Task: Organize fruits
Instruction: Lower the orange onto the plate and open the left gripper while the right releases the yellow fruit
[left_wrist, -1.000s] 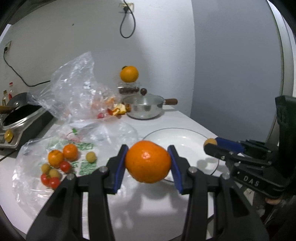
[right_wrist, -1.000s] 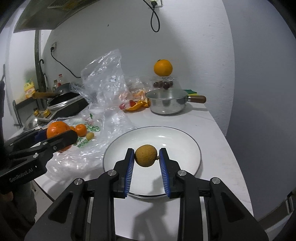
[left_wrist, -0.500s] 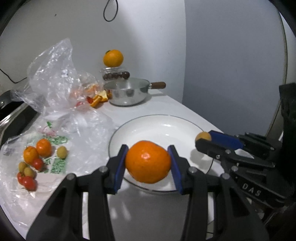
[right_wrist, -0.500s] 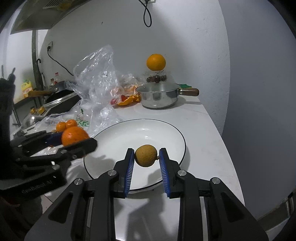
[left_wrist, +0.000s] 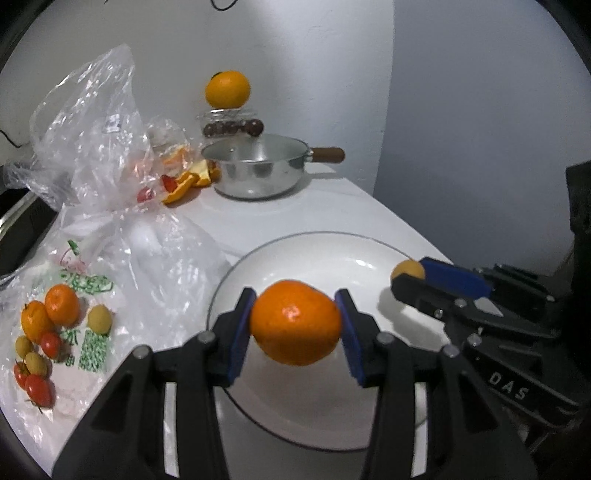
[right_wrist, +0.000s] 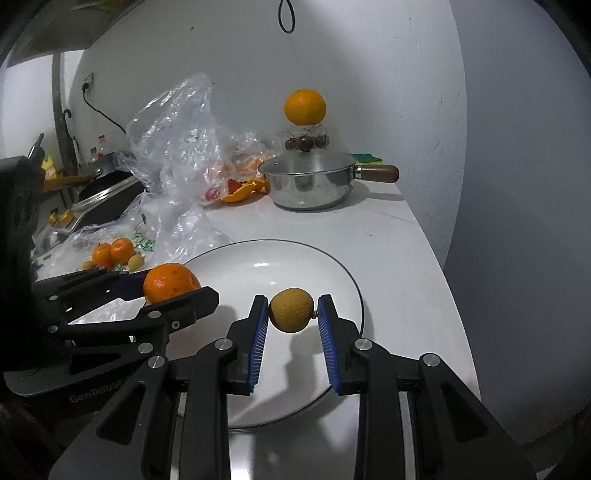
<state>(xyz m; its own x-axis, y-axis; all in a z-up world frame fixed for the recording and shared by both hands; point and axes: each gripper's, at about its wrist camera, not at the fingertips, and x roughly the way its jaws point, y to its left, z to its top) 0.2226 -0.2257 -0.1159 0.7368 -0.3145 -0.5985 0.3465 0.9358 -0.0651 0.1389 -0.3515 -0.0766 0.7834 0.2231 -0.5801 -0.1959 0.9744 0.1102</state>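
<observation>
I hold two fruits in the air above a white plate (left_wrist: 369, 254) that sits on a white bench (right_wrist: 402, 236). My left claw (left_wrist: 295, 326) is clamped on a mandarin (left_wrist: 295, 326), its blue pads pressing the fruit from both sides at its widest part, which I judge keeps the round skin from rolling out. My right claw (right_wrist: 291, 310) is clamped the same way on a small brown-yellow fruit (right_wrist: 291, 310), held across its middle. Both fruits hang clear of the plate, not touching it; the mandarin is over the near left part, the small fruit over the near right part. I judge both are being carried there to be set down, so the plate is the collecting spot and nothing lies on it yet.

To the left, on a flattened clear plastic bag (left_wrist: 122, 258), lie the loose fruits not yet sorted (left_wrist: 51, 328): two more mandarins, a few small yellow ones and several red tomatoes, close together. Behind the plate stands a steel pan (left_wrist: 258, 170) with a wooden handle, and behind that an orange (left_wrist: 227, 88) rests on top of a jar (left_wrist: 232, 125). Orange peel (left_wrist: 184, 182) lies just beside the pan.

The next move, I judge, is lowering each fruit gently so neither rolls off the rim.
</observation>
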